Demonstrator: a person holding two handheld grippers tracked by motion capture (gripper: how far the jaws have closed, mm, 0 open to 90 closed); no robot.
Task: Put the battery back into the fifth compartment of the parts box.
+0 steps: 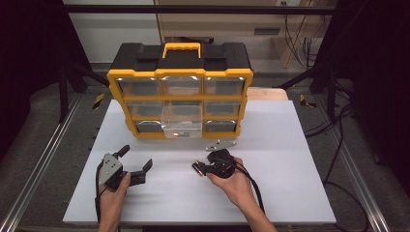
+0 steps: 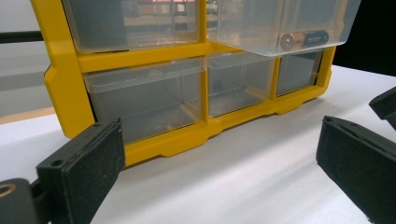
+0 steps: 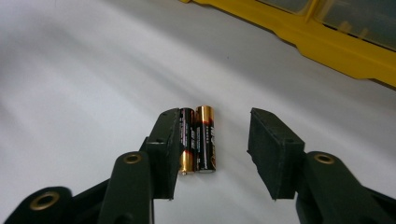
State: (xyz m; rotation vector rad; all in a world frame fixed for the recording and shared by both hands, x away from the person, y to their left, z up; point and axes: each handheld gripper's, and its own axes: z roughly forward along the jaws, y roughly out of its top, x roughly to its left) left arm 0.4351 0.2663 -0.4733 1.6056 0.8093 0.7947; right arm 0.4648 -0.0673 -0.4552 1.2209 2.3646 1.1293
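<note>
Two AA batteries [image 3: 200, 139], black with copper ends, lie side by side on the white board [image 3: 70, 93]. My right gripper [image 3: 214, 120] is open around them, its left jaw touching the nearer battery. In the high view the right gripper [image 1: 199, 167] points left at mid-table over the batteries [image 1: 197, 168]. My left gripper [image 1: 136, 158] rests open at the front left, nothing between its jaws. In the left gripper view it [image 2: 222, 149] faces the yellow organizer [image 2: 65, 79]. A clear drawer [image 2: 261, 28] is pulled out, with one battery [image 2: 303, 39] inside.
The yellow and black organizer [image 1: 180, 50] with several clear drawers stands at the back of the white board [image 1: 290, 193]; its middle drawer [image 1: 182, 121] juts toward me. Metal rails run along both sides of the table.
</note>
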